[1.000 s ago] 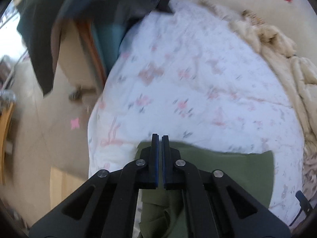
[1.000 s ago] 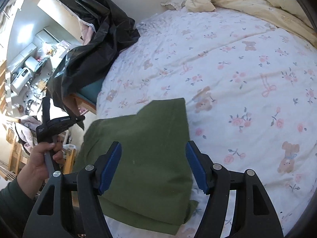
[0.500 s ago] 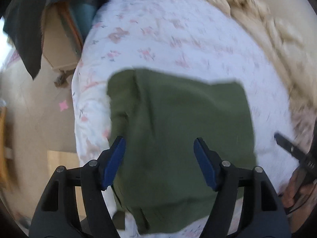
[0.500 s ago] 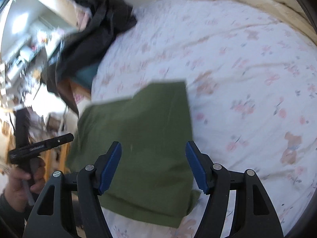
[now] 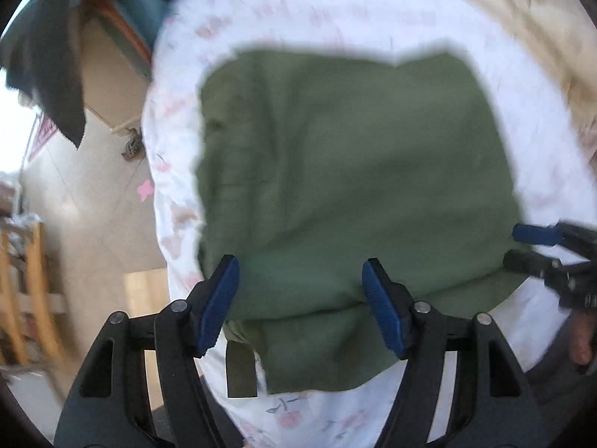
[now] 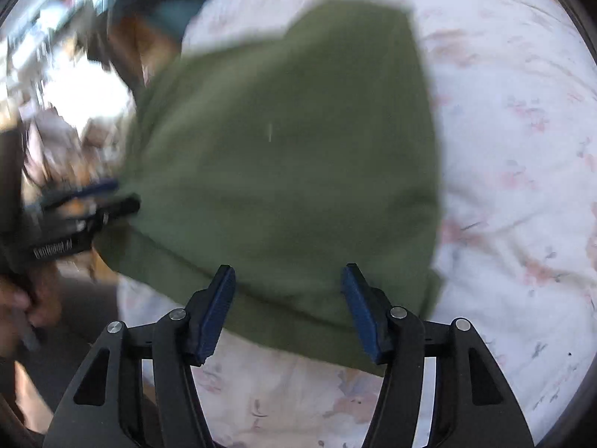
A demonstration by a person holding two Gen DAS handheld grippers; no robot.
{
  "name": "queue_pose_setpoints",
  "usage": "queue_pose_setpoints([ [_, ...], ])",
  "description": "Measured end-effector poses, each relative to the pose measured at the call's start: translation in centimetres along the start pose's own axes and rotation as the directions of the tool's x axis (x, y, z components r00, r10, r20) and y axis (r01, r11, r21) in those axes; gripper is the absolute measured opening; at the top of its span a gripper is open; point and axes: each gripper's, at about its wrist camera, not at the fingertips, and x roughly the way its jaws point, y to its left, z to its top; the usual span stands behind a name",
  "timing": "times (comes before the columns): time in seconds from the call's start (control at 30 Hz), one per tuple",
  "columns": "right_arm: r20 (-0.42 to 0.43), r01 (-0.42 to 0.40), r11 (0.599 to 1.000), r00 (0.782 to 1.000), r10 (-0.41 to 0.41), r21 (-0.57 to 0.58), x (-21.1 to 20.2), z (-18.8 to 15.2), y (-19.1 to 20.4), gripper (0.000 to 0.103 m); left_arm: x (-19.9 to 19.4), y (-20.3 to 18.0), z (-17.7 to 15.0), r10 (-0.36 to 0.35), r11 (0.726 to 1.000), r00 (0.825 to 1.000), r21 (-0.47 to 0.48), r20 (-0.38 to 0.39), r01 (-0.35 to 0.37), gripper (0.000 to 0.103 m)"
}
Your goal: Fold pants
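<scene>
I have the green pants (image 5: 354, 186) lying folded into a thick, roughly square bundle on the white floral bedsheet (image 5: 179, 201), close to the sheet's near edge. In my left wrist view a lower layer of the fabric sticks out toward me beneath the top fold, and a narrow green strap (image 5: 240, 369) hangs out from under the bundle at its near left corner. My left gripper (image 5: 300, 298) sits over the near edge of the bundle with its blue pads spread wide and nothing between them; I cannot tell from this angle whether the tips touch the cloth. In the right wrist view the pants (image 6: 291, 156) fill the middle of the frame, and my right gripper (image 6: 287, 306) is likewise wide apart over the near edge of the bundle, holding nothing. Each gripper shows up in the other's camera: the right gripper (image 5: 552, 257) reaches in at the bundle's right side, and the left gripper (image 6: 86, 205) comes in from the left edge, though both are blurred. A cream quilt (image 5: 522, 22) is bunched along the far side of the bed, and a dark cloth (image 5: 44, 52) hangs off the bed's far left, above the pale floor (image 5: 93, 194).
</scene>
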Motion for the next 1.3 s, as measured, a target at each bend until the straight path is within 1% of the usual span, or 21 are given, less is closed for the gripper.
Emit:
queue_pose_setpoints([
  [0.03,0.07,-0.029,0.999,0.997,0.026,0.041,-1.9,0.6,-1.2,0.063,-1.2,1.2,0.3,-0.022,0.999,0.998,-0.041,0.057,0.024,0.079],
  [0.07,0.119,-0.042,0.996,0.992,0.032,0.077,-3.1,1.0,-2.3,0.066,-2.0,2.3,0.7,-0.017,0.996,0.995,-0.084,0.1,0.026,0.096],
  [0.1,0.171,-0.043,0.991,0.985,0.021,0.124,-4.4,1.5,-3.8,0.08,-2.3,3.7,1.1,-0.005,0.989,0.992,-0.149,0.126,0.024,0.103],
  [0.13,0.21,-0.03,0.985,0.978,-0.006,0.169,-5.2,2.0,-5.4,0.093,-2.0,4.6,1.5,-0.013,0.98,0.992,-0.195,0.127,0.038,0.103],
  [0.17,0.222,-0.026,0.98,0.975,-0.019,0.196,-5.3,2.6,-6.6,0.095,-1.1,5.6,2.0,-0.05,0.967,0.993,-0.243,0.104,0.074,0.103],
  [0.2,0.203,-0.038,0.974,0.979,-0.009,0.225,-4.9,3.2,-7.9,0.095,-0.1,6.1,2.4,-0.077,0.961,0.994,-0.262,0.076,0.095,0.103],
  [0.27,0.15,-0.106,0.952,0.987,0.064,0.287,-3.2,3.8,-10.0,0.095,2.6,6.8,3.0,-0.084,0.953,0.996,-0.293,-0.001,0.08,0.103],
  [0.3,0.135,-0.137,0.94,0.986,0.099,0.314,-2.1,3.8,-10.9,0.095,3.3,6.7,2.9,-0.096,0.947,0.995,-0.308,-0.016,0.087,0.103],
  [0.37,0.108,-0.151,0.935,0.987,0.122,0.32,-0.3,4.1,-11.6,0.095,4.9,6.8,3.1,-0.124,0.943,0.991,-0.317,-0.049,0.102,0.103],
  [0.43,0.075,-0.135,0.949,0.99,0.118,0.287,1.0,4.2,-11.1,0.094,5.9,6.6,3.0,-0.108,0.95,0.992,-0.303,-0.072,0.081,0.103],
  [0.57,0.03,-0.135,0.963,0.991,0.131,0.232,3.0,4.9,-10.7,0.093,7.6,7.1,3.4,-0.147,0.943,0.984,-0.313,-0.099,0.11,0.103],
  [0.63,0.019,-0.163,0.961,0.986,0.163,0.222,3.8,5.4,-10.4,0.093,8.3,7.2,3.4,-0.153,0.945,0.982,-0.308,-0.11,0.113,0.103],
  [0.83,-0.035,-0.203,0.965,0.977,0.211,0.169,5.6,5.5,-8.9,0.093,8.2,6.0,3.8,-0.102,0.965,0.989,-0.252,-0.111,0.072,0.103],
  [0.87,-0.035,-0.193,0.97,0.979,0.2,0.15,5.6,5.5,-8.6,0.093,8.2,6.0,3.9,-0.101,0.966,0.989,-0.248,-0.109,0.071,0.103],
  [0.9,-0.021,-0.166,0.977,0.985,0.17,0.136,5.5,5.7,-8.3,0.089,8.2,5.9,4.0,-0.1,0.967,0.989,-0.246,-0.108,0.071,0.103],
  [0.93,0.008,-0.136,0.981,0.991,0.136,0.142,5.2,5.9,-8.5,0.089,8.2,5.9,4.0,-0.101,0.966,0.989,-0.247,-0.108,0.072,0.103],
  [1.0,0.031,-0.145,0.973,0.989,0.141,0.179,4.9,6.0,-8.8,0.089,8.3,5.8,4.2,-0.103,0.966,0.988,-0.247,-0.112,0.072,0.103],
  [1.17,-0.012,-0.176,0.972,0.984,0.18,0.158,5.9,5.9,-7.9,0.089,8.7,5.8,4.3,-0.104,0.967,0.987,-0.243,-0.12,0.073,0.102],
  [1.23,-0.026,-0.187,0.973,0.981,0.193,0.137,6.0,5.7,-7.4,0.089,8.8,5.8,4.3,-0.118,0.966,0.986,-0.245,-0.119,0.086,0.097],
  [1.27,-0.032,-0.176,0.978,0.983,0.18,0.113,6.0,5.8,-7.0,0.089,8.8,5.7,4.3,-0.129,0.965,0.984,-0.245,-0.12,0.097,0.09],
  [1.3,-0.031,-0.173,0.98,0.984,0.177,0.103,6.0,5.8,-6.8,0.089,8.8,5.6,4.2,-0.142,0.963,0.983,-0.244,-0.119,0.11,0.081],
])
